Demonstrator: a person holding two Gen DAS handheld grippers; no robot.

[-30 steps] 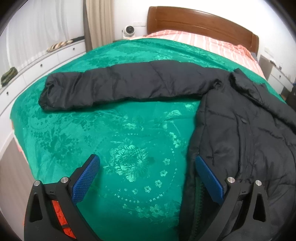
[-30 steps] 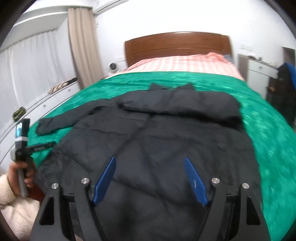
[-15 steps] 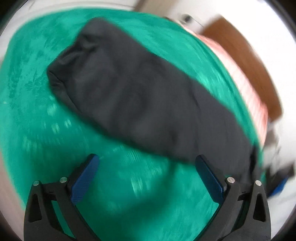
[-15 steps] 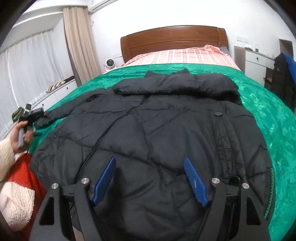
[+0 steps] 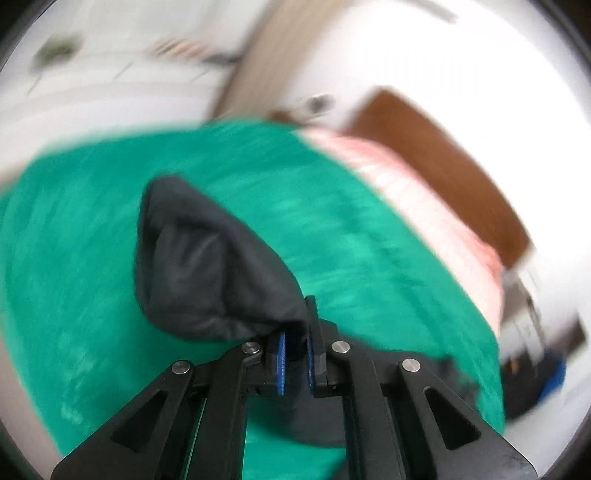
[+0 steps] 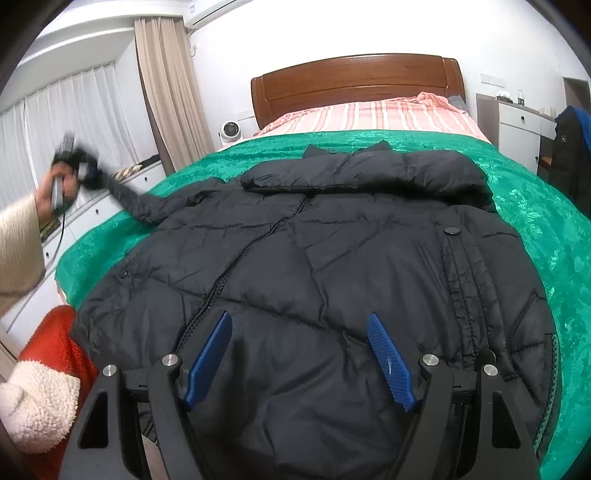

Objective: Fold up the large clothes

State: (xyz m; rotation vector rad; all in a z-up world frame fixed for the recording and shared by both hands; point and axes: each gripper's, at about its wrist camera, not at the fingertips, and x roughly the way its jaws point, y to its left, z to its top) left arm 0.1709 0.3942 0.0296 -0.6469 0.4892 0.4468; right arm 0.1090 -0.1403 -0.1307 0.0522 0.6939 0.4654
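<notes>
Right wrist view: green bedspread (image 6: 517, 192) beneath black jacket (image 6: 332, 258), wooden headboard (image 6: 354, 81) beyond.

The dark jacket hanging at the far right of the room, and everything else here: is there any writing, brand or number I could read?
No text can be read in either view.
Hanging jacket: a small pale chest mark, too small to read.
Air conditioner: a tiny sticker, too small to read.
Black puffer jacket on the bed: no label visible.
Left wrist view: too blurred to show any writing.
</notes>
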